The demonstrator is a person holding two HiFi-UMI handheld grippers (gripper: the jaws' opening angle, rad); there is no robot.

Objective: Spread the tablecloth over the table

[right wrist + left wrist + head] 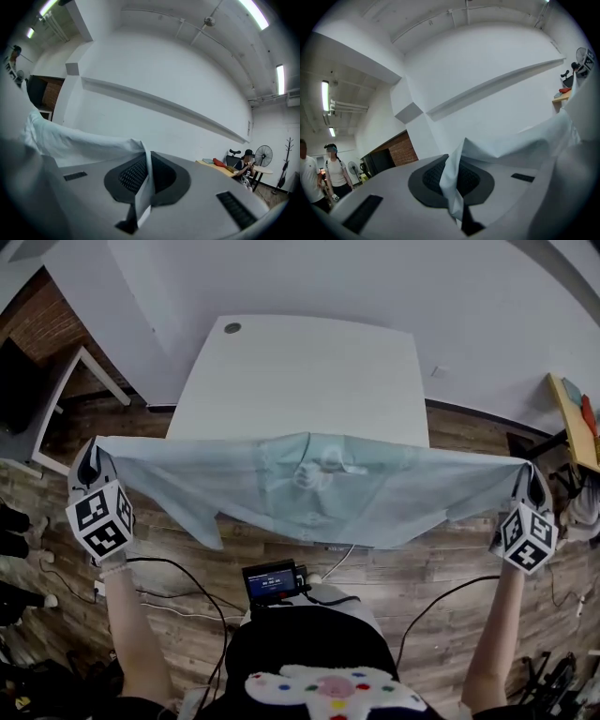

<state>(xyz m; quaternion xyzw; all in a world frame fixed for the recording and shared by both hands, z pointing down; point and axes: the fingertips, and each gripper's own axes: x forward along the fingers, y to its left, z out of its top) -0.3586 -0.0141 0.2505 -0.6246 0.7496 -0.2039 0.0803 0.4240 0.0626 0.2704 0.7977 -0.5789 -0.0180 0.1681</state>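
A pale blue-green tablecloth (309, 486) hangs stretched in the air between my two grippers, in front of the white table (309, 371). My left gripper (91, 463) is shut on the cloth's left corner, and the pinched fold (452, 185) shows between its pads in the left gripper view. My right gripper (534, 479) is shut on the right corner, where a strip of cloth (145, 183) sits between its pads. The cloth's lower edge sags over the table's near edge and hides it.
A wooden floor (187, 540) with black cables lies around me. A dark cabinet (23, 381) stands at the far left and a yellow table (577, 418) with items at the right. Two people (328, 171) stand far left, and another sits at a desk (243, 168).
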